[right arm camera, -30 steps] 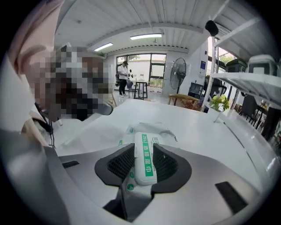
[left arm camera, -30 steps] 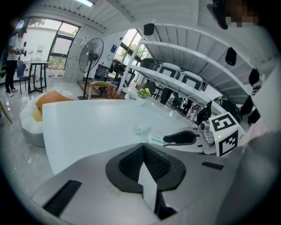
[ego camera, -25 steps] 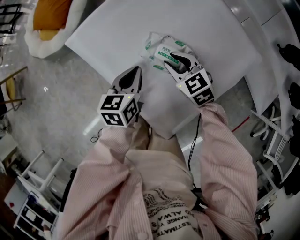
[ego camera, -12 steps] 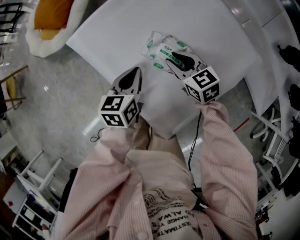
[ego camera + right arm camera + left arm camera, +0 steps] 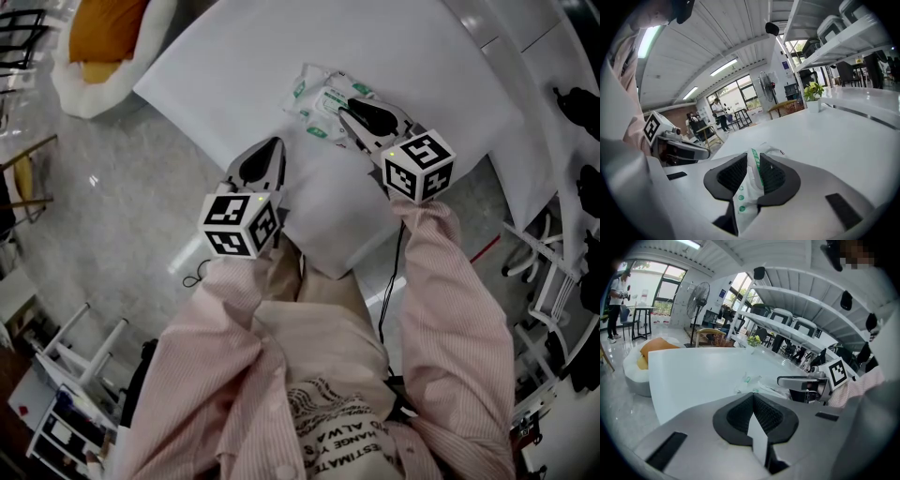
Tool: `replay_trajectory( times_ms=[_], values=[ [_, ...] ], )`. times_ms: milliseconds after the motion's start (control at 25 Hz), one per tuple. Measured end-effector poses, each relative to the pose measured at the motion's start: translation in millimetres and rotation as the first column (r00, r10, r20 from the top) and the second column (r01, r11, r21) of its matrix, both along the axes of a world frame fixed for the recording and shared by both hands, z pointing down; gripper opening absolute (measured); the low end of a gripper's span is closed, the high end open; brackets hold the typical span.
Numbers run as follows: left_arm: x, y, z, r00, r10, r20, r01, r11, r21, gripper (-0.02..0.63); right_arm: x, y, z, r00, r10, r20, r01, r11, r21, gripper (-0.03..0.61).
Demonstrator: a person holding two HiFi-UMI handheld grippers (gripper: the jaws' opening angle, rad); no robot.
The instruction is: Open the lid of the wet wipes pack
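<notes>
There is one orange cushion (image 5: pixel 98 37) with a fluffy white edge, far off to the left of both sets of jaws. There is one big, smooth white table (image 5: pixel 234 66). There are two grippers, and each has one cube with black and white squares on it (image 5: pixel 239 223) (image 5: pixel 419 166). The left gripper (image 5: pixel 267 155) has its jaws shut, with the bumpy black pads meeting at the tip. There is one wet wipes pack (image 5: pixel 319 98), soft and crinkly, white with green print. It lies ahead of the left jaws and a bit to their right, not touching them. The right gripper (image 5: pixel 354 111) has just been closing its jaws, and they now pinch a fold of the pack. Only the right gripper view shows this well: the thin white plastic with a green stripe and green dots (image 5: pixel 749 187) is squeezed between the two black pads. The left gripper view shows the pack from the side, low and flat (image 5: pixel 752 380), and one tall fan (image 5: pixel 698 294) behind. The right gripper view shows one little green plant (image 5: pixel 813 91) past its jaws.
</notes>
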State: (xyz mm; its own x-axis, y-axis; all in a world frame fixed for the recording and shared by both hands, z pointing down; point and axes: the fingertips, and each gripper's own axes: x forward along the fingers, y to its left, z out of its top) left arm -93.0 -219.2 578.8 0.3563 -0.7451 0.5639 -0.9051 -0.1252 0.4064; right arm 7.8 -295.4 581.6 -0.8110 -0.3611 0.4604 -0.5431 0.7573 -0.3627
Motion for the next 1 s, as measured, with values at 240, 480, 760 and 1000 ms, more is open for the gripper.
replay_trajectory(
  times_ms=[240, 480, 760, 1000],
  values=[
    [0.1, -2.1, -2.2, 1.0, 0.006, -0.001, -0.006, 1.0, 0.009, 0.0, 1.5, -6.8, -6.7, 0.999, 0.012, -0.037, -0.01, 0.998, 0.067, 0.054],
    [1.4, -2.7, -3.3, 1.0, 0.008, -0.005, -0.008, 1.0, 0.01, 0.0, 3.7, -14.1, -12.3, 0.998, 0.03, -0.063, -0.022, 0.992, 0.121, 0.041],
    [3.0, -4.1, -0.3, 1.0, 0.015, -0.006, -0.015, 1.0, 0.007, 0.0, 9.0, -31.5, -14.7, 0.993, 0.076, -0.09, -0.059, 0.982, 0.18, 0.029],
    [6.5, -7.8, 1.5, 1.0, 0.019, -0.01, -0.018, 1.0, 0.005, 0.0, 17.4, -46.0, -11.0, 0.987, 0.114, -0.112, -0.09, 0.976, 0.197, 0.026]
  ],
)
